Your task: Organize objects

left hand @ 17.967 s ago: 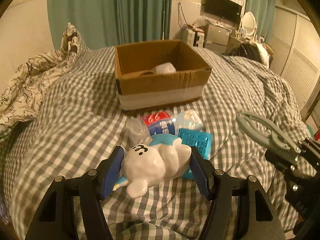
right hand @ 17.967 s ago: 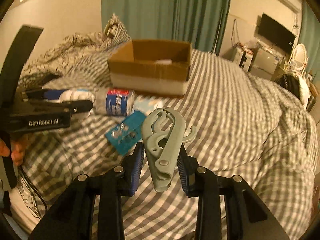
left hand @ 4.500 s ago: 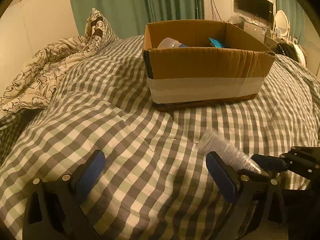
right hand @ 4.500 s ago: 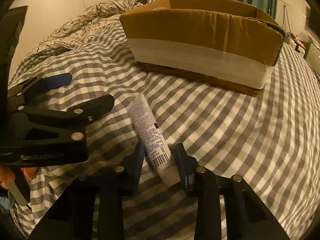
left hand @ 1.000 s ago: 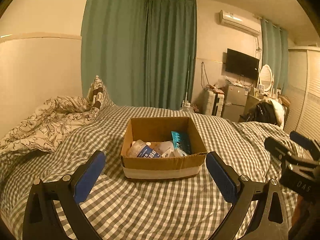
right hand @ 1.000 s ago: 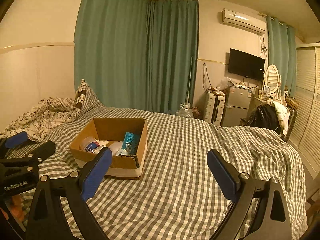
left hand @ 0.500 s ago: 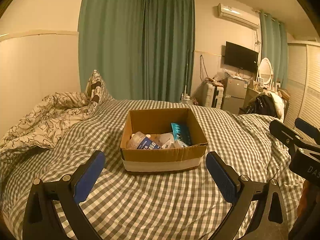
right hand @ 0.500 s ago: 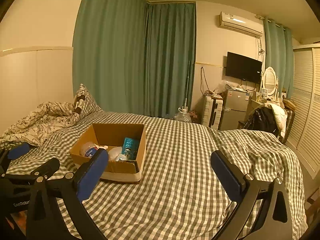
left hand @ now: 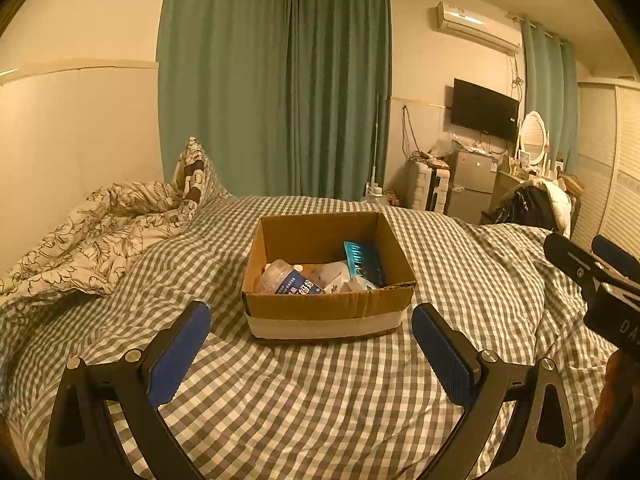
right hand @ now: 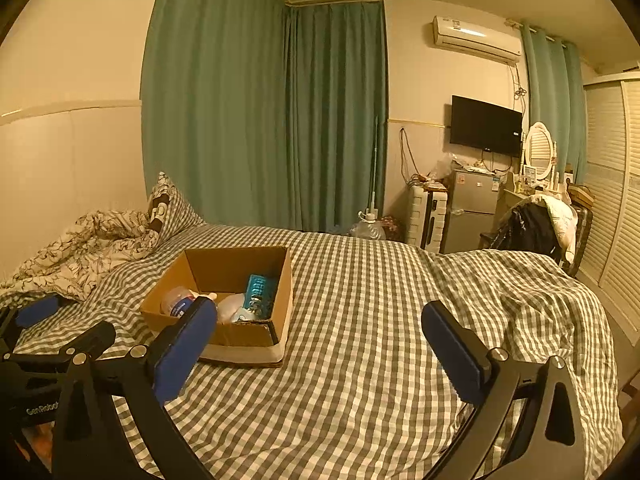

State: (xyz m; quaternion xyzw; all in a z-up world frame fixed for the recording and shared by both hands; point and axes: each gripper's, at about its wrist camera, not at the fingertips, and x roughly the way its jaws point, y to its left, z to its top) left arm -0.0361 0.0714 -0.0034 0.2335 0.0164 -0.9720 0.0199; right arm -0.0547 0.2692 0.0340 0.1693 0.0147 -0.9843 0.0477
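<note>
A cardboard box point(left hand: 320, 308) sits on the checked bed cover point(left hand: 320, 400), straight ahead in the left wrist view and at centre left in the right wrist view point(right hand: 248, 340). It holds a water bottle point(left hand: 286, 280), a teal packet point(left hand: 362, 262) and white items. My left gripper point(left hand: 310, 350) is open and empty, held above the bed short of the box. My right gripper point(right hand: 318, 352) is open and empty, to the right of the box. The left gripper also shows in the right wrist view point(right hand: 52, 332), and the right gripper in the left wrist view point(left hand: 592, 260).
A floral duvet and pillow point(left hand: 100, 232) lie heaped at the left. Green curtains point(left hand: 280, 92) hang behind the bed. A fridge point(right hand: 468, 212), a TV point(right hand: 486, 124) and a chair with clothes point(right hand: 532, 228) stand at the right.
Both grippers have drawn back and risen from the box over the last second; a tube the right gripper held 4.5 s ago is no longer in it. Both stay wide open.
</note>
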